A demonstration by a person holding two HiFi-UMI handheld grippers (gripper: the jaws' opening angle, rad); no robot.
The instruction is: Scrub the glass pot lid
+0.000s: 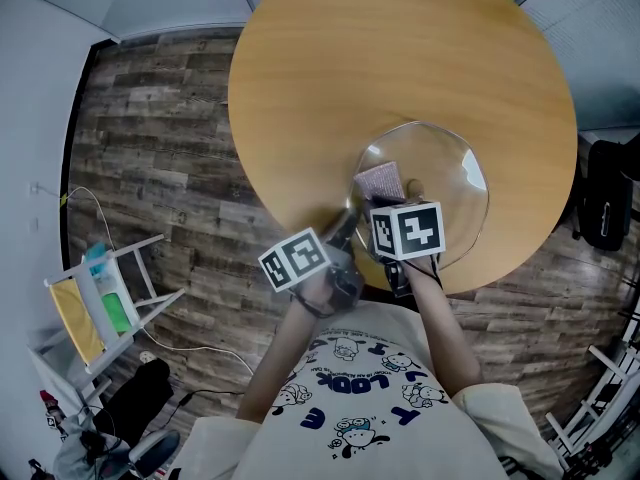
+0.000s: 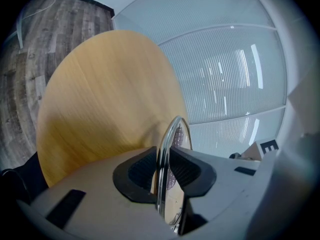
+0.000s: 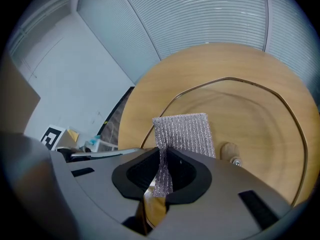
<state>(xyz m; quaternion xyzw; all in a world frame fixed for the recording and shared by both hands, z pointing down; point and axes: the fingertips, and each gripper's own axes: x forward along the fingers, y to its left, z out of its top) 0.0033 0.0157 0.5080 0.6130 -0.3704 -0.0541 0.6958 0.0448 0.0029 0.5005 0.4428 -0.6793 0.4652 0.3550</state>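
The glass pot lid (image 1: 440, 183) lies tilted over the near edge of the round wooden table (image 1: 380, 58), its wooden knob (image 3: 229, 150) showing through the glass. My left gripper (image 1: 345, 230) is shut on the lid's metal rim (image 2: 167, 149), seen edge-on between the jaws. My right gripper (image 1: 385, 213) is shut on a silvery mesh scrubbing pad (image 3: 184, 134), which rests flat against the lid's glass (image 3: 260, 119). In the head view the pad (image 1: 380, 180) sits at the lid's near left part.
A small white rack with a yellow panel (image 1: 95, 303) stands on the wood-plank floor (image 1: 160, 148) at the left. A black bag (image 1: 607, 193) lies at the right of the table. White blinds (image 2: 235, 69) fill the background.
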